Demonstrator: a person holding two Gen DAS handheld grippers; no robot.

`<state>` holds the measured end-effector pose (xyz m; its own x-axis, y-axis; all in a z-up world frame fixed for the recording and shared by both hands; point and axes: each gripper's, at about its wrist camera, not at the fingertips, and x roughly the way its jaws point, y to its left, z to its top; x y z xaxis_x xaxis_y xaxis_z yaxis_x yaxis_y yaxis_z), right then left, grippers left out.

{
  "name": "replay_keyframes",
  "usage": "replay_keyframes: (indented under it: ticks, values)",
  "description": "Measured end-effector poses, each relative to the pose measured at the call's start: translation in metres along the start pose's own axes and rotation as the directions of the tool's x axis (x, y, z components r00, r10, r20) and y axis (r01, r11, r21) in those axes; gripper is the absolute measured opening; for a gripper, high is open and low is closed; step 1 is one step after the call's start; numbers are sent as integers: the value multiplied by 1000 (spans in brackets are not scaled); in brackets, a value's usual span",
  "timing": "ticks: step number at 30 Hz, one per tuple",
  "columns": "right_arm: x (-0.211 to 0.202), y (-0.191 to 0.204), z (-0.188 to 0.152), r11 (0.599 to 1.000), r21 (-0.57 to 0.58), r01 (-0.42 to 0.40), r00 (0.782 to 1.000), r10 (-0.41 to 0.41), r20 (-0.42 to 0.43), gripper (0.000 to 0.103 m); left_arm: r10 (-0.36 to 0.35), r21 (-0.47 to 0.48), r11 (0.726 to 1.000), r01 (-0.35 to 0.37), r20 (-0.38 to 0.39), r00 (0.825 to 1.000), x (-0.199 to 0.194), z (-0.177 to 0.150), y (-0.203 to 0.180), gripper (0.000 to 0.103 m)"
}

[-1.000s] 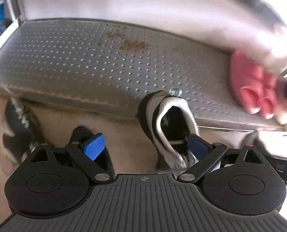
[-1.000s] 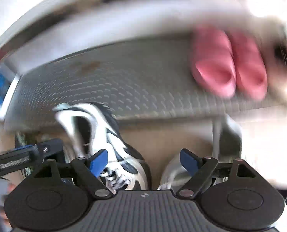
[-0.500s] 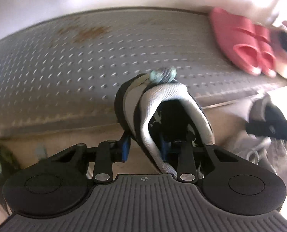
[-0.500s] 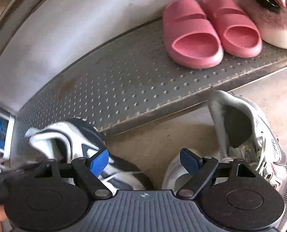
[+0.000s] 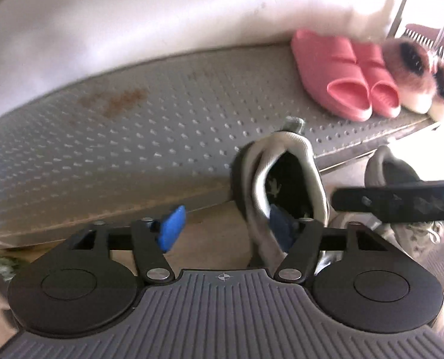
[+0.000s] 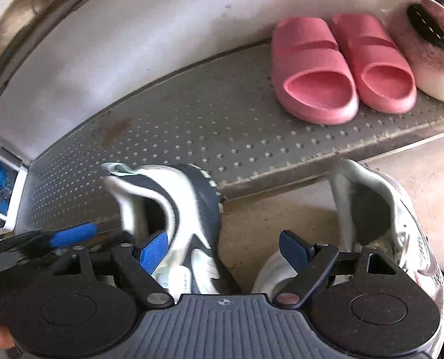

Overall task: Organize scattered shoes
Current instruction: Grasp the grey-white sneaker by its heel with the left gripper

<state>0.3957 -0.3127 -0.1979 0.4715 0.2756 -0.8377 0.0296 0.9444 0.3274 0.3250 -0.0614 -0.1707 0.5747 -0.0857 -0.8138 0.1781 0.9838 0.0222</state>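
Your left hand-held gripper [image 5: 224, 229] is open: its blue pads sit wide apart. One pad [image 5: 171, 231] hangs free over the floor; the other is tucked inside the collar of a black-and-white lace-up sneaker [image 5: 277, 185], w/ the collar wall between the two pads but not pinched. That sneaker stands heel-up on the tan floor [image 5: 210, 233], its heel tab right at the front edge of a grey studded metal shoe shelf [image 5: 132, 149].

Your right hand-held gripper [image 6: 223, 249] is open too, pads spread, nothing between them but floor. Its left pad [image 6: 153, 252] is just beside the black-and-white sneaker, seen here on the left of the right wrist view. A white-and-grey mesh sneaker [image 6: 395, 227] sits on the floor to the right, just beyond the right pad, opening facing you.

On the shelf, far right: a pair of pink rubber slides [image 6: 341, 65] side by side, toes toward the white wall [image 6: 162, 39]. Next to them, a fluffy pink-and-white slipper [image 6: 431, 48]; left wrist view shows two of these, blurred. A rust-coloured stain marks the shelf's left half.
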Motion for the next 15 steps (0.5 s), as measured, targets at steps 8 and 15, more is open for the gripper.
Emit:
replay_keyframes:
  ticks: [8,15]
  values:
    - [-13,26,-9,998,-53,-15,999,17,27,84,59,-229,970,-86,-121,991,-25,-55,75,87]
    - [-5,40,-18,995,-92,-31,999,30,-14,84,26,-10,1000,-27,-95,995,-5,-59,42,88]
